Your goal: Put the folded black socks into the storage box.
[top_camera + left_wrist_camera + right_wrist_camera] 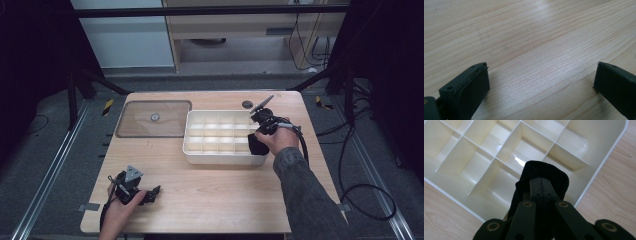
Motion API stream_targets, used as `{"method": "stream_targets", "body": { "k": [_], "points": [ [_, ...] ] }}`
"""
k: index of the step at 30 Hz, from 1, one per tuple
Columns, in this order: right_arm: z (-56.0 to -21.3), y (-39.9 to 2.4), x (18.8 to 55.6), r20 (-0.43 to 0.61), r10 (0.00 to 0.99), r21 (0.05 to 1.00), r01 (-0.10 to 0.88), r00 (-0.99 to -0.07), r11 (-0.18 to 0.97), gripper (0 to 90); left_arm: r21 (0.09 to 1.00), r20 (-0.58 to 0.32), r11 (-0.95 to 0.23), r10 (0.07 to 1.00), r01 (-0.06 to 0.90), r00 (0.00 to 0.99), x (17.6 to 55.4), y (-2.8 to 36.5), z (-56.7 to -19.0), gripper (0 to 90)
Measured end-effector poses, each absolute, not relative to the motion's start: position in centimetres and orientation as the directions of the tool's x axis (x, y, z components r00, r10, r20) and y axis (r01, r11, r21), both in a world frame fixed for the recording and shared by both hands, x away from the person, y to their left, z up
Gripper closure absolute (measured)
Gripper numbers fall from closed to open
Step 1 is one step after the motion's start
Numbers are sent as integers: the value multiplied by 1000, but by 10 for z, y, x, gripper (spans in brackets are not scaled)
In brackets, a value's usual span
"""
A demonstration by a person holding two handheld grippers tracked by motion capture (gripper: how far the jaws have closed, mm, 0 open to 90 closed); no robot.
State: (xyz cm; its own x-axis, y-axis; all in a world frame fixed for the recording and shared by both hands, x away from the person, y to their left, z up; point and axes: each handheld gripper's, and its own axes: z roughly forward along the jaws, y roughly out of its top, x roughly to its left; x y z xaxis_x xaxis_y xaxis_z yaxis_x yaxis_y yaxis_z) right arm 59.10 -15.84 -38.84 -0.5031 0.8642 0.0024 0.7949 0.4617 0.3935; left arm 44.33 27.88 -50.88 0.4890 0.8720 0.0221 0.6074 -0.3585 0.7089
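The right gripper (541, 185), jaws pinched on a black cloth (544, 173), holds it over the divided tray's (192, 150) near right corner. Judged soft, light, limp; grip a bunched fold. The left gripper (541, 80) stands open on the worktop (210, 190).

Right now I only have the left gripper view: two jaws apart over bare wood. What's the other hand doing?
Observer: The right hand-held gripper is shut on a black cloth, held over the cream divided tray.
Operator: Which part of the tray?
Observer: Its near right corner, in the high view. The compartments in sight are empty.
Operator: Anything else on the table?
Observer: A clear lid lies flat left of the tray, apart from it.
Operator: And my gripper?
Observer: The left hand-held gripper is at the table's near left corner, jaws open, nothing between them.
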Motion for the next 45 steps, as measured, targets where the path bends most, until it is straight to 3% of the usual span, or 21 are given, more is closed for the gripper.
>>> {"method": "stream_targets", "body": {
  "k": [45],
  "points": [
    [-428, -163, 581, -25, 864, 350, 806, -502, 478, 900, 712, 16, -356, 870, 605, 492, 444, 277, -509, 0]
  ]
}}
